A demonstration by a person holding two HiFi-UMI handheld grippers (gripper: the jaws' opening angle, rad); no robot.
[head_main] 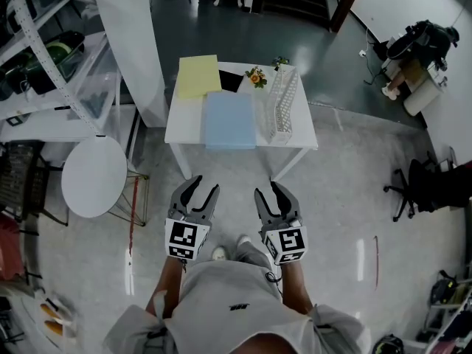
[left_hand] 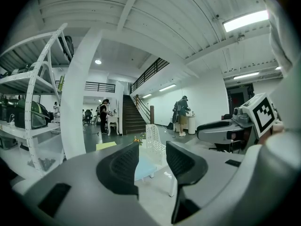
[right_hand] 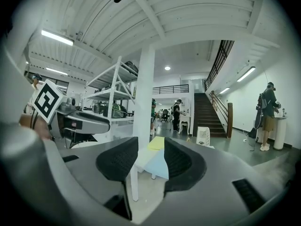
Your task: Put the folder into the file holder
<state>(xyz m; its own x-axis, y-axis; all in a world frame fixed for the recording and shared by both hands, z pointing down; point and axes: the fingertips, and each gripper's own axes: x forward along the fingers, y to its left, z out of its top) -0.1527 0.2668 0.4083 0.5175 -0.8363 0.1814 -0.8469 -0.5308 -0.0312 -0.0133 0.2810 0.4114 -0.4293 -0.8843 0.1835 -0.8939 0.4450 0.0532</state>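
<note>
Black L tongs (head_main: 204,186) & R tongs (head_main: 268,190): both slightly apart, empty.

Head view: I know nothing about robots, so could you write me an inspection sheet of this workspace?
Surface: white table on a shiny floor.
Job's things: blue folder flat at the middle; yellow folder flat at the back left; file holder at the right, no folder in it.
Clutter: flowers at the back.
Grippers: left gripper and right gripper short of the table, jaws slightly apart, empty.
Cables: nothing seen on the table.
Surroundings: round table and pillar left; office chair right.
</note>
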